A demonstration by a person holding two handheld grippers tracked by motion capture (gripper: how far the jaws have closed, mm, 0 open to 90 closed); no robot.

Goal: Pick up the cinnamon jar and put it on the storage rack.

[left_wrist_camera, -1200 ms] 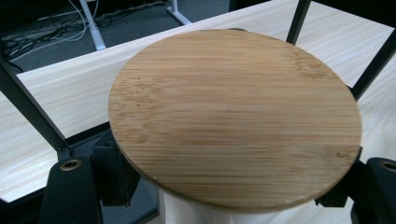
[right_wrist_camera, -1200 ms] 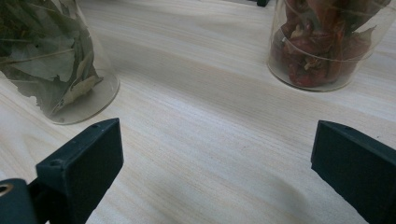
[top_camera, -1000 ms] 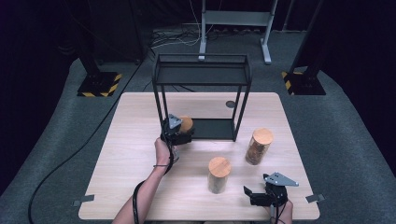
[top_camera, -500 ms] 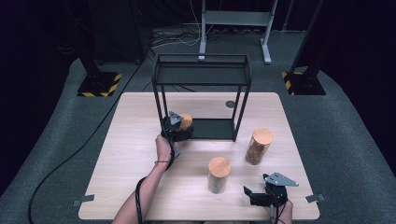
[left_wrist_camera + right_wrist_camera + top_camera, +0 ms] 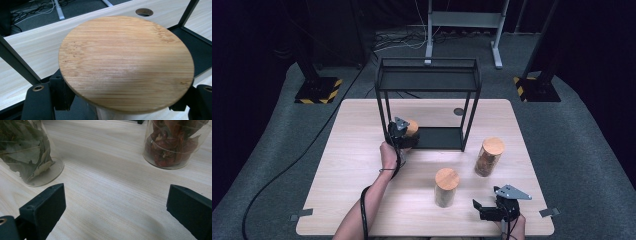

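My left gripper [image 5: 399, 131] is shut on a glass jar with a round bamboo lid [image 5: 126, 62], its black pads [image 5: 60, 92] clamped just under the lid. The jar [image 5: 411, 127] is at the front left corner of the black wire rack [image 5: 427, 75], over its dark lower shelf [image 5: 437, 137]. I cannot tell whether it rests on the shelf. Near the table's front right edge my right gripper [image 5: 484, 209] stands open, and between its fingers [image 5: 42, 207] there is only bare wood.
A bamboo-lidded jar of bay leaves [image 5: 446, 187] [image 5: 25, 152] stands mid-table, ahead of the right gripper. A jar of dried red chillies [image 5: 488, 156] [image 5: 175, 142] stands beside the rack's right front leg. A cable hole [image 5: 458, 111] lies behind the rack.
My left gripper has edged the jar slightly farther in toward the rack's shelf. The right gripper has not moved.
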